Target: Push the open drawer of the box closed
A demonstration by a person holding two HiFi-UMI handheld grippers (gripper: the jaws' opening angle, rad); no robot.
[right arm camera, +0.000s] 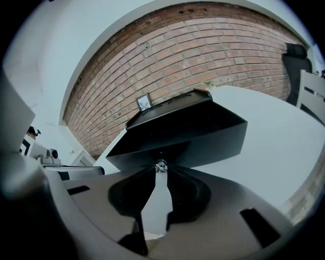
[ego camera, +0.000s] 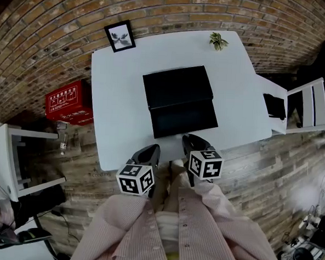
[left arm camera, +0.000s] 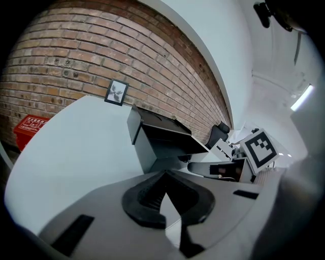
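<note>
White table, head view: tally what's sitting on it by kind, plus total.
Black box with open drawer: 1
Framed picture: 1
Potted plant: 1
Total: 3

Grey-bodied left gripper and right gripper, each with black ribbed fingers and, just behind them, a white cube of black square markers. Further back, pale pink striped sleeves and a buttoned shirt front.
</note>
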